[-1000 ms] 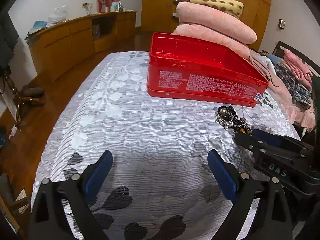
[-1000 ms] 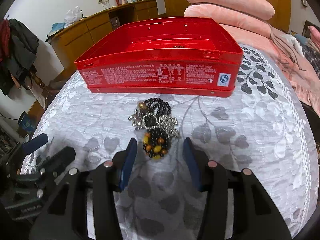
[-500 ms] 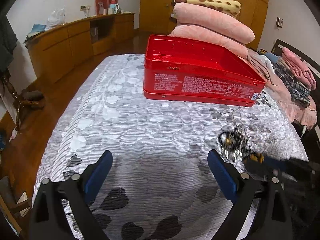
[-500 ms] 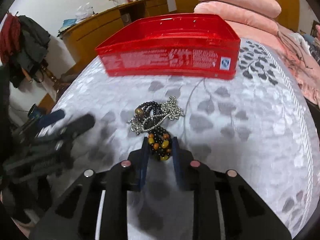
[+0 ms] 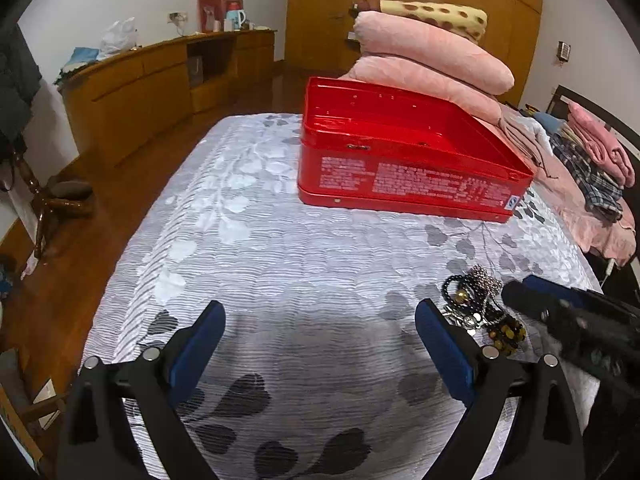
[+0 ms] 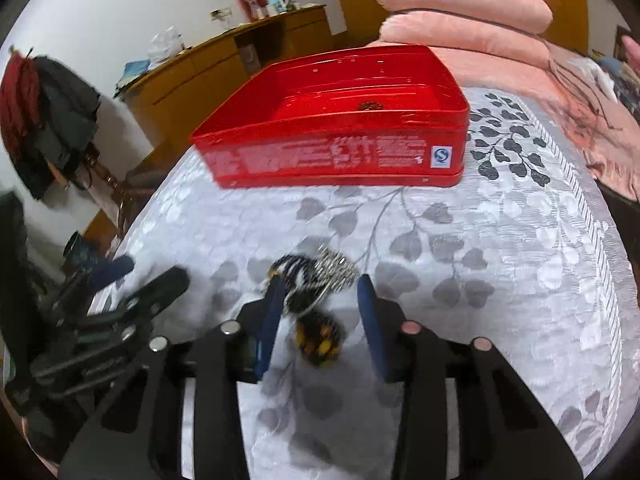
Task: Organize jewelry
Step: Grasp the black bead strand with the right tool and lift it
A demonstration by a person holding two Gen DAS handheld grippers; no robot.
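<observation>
A tangle of jewelry (image 6: 316,292), with black beads, a silver chain and amber beads, lies on the grey leaf-patterned bedspread (image 6: 500,248). My right gripper (image 6: 320,304) is open and straddles the tangle, its blue fingers on either side. The same tangle shows in the left wrist view (image 5: 480,308) beside the right gripper (image 5: 560,312). An open red tin (image 6: 340,136) stands farther back on the bed; it also shows in the left wrist view (image 5: 400,168). My left gripper (image 5: 320,340) is open and empty above bare bedspread, left of the jewelry.
Pink pillows (image 5: 432,64) are stacked behind the tin. Folded clothes (image 5: 592,160) lie at the right of the bed. A wooden cabinet (image 5: 160,80) runs along the left wall. The bed's left edge drops to a wooden floor (image 5: 80,208).
My right gripper was shut on the amber beads half a second ago; it is now open, and the tangle lies between its fingers, nearer me and farther from the tin. The left gripper stayed open.
</observation>
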